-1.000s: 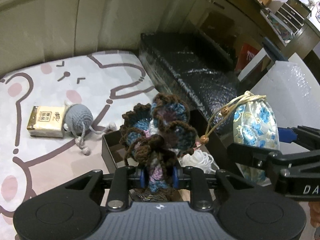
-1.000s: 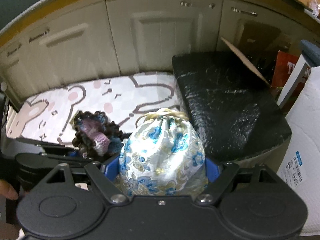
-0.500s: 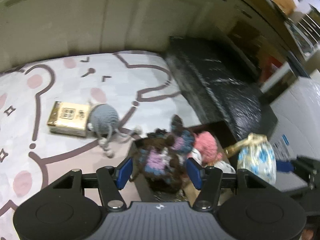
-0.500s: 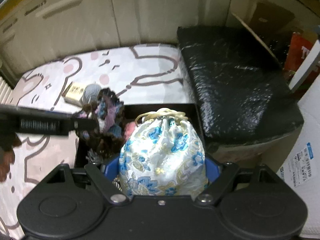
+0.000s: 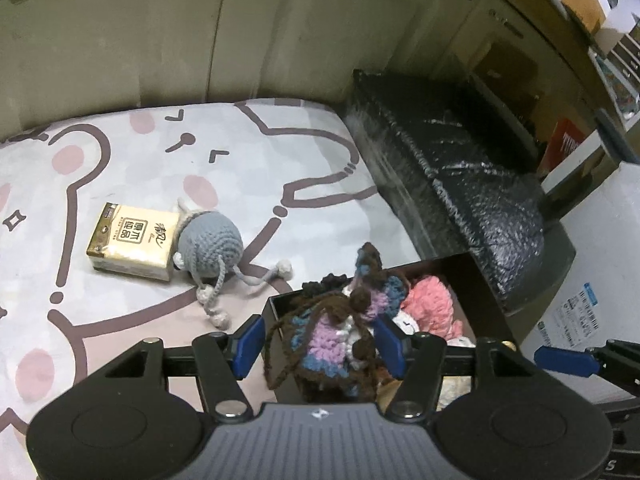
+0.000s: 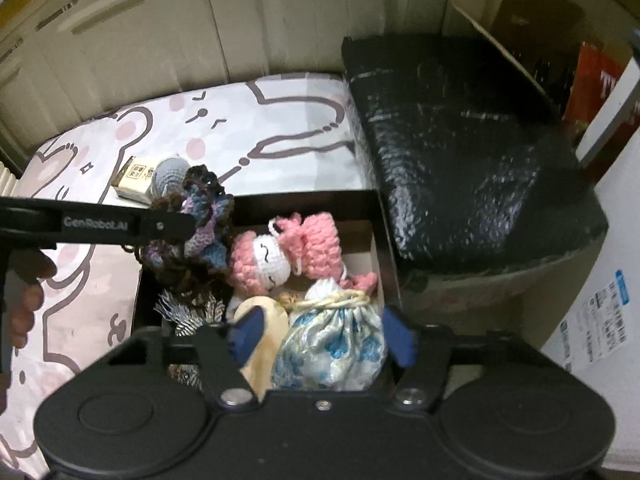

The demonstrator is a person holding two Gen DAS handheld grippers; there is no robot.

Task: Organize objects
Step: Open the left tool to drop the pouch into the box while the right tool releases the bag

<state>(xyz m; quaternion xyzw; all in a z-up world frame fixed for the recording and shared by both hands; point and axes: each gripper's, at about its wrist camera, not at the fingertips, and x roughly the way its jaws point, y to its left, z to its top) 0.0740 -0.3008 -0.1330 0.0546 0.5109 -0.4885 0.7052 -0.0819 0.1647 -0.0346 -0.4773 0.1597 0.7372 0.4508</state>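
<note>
Both claws, clamped a second ago, now gape over the dark box (image 6: 256, 204): left gripper (image 5: 320, 340) around the loose crocheted pouch (image 5: 332, 332), right gripper (image 6: 320, 336) around the blue-flowered pouch (image 6: 332, 348), which lies at the box's five o'clock corner.

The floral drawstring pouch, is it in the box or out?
In: the pouch lies inside the black box, right gripper open around it.

Both grippers, left gripper (image 5: 320, 340) & right gripper (image 6: 322, 330): matte black bodies w/ round discs, silver screws, blue finger pads (image 5: 249, 340). White "GenRobot.AI" lettering on left arm. Bare skin on left hand (image 6: 28, 300).
</note>
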